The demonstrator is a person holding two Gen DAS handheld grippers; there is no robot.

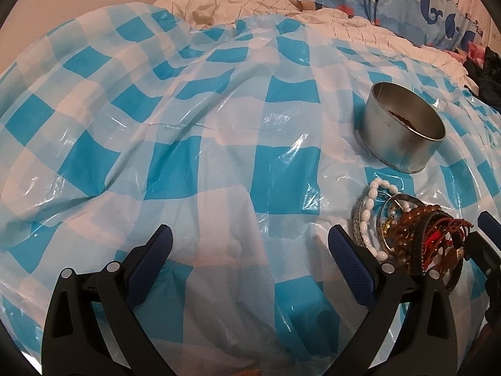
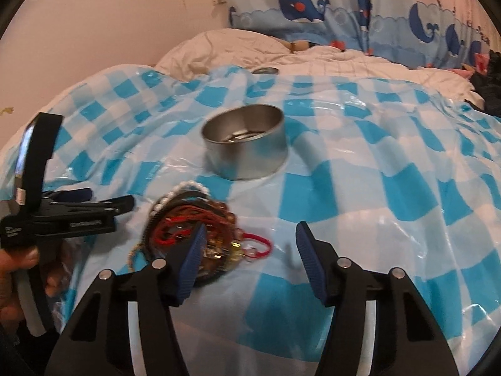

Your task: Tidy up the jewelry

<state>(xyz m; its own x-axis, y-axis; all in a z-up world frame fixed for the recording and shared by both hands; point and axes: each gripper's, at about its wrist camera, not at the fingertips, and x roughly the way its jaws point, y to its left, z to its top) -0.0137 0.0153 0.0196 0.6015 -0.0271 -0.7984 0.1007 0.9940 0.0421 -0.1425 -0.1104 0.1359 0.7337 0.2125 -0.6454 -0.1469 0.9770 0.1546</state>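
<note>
Nearby, a heap of bracelets (image 2: 194, 235) lies on the bed (image 2: 360, 188) beside a tin (image 2: 245, 144). Both grippers gape empty — left gripper (image 1: 250, 250) wide, right gripper (image 2: 249, 250) narrower.

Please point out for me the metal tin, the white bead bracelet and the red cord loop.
metal tin (image 1: 395, 138): left wrist view, on its outer wall.
white bead bracelet (image 1: 369, 206): left wrist view, on its left strand.
red cord loop (image 2: 262, 244): right wrist view, on its right bend.

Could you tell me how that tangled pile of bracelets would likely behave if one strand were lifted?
The bracelet pile looks intertwined, so neighbours would probably drag along. The red cords look floppy and should droop. The glossy checked sheet seems slippery, so the pile may slide.
</note>
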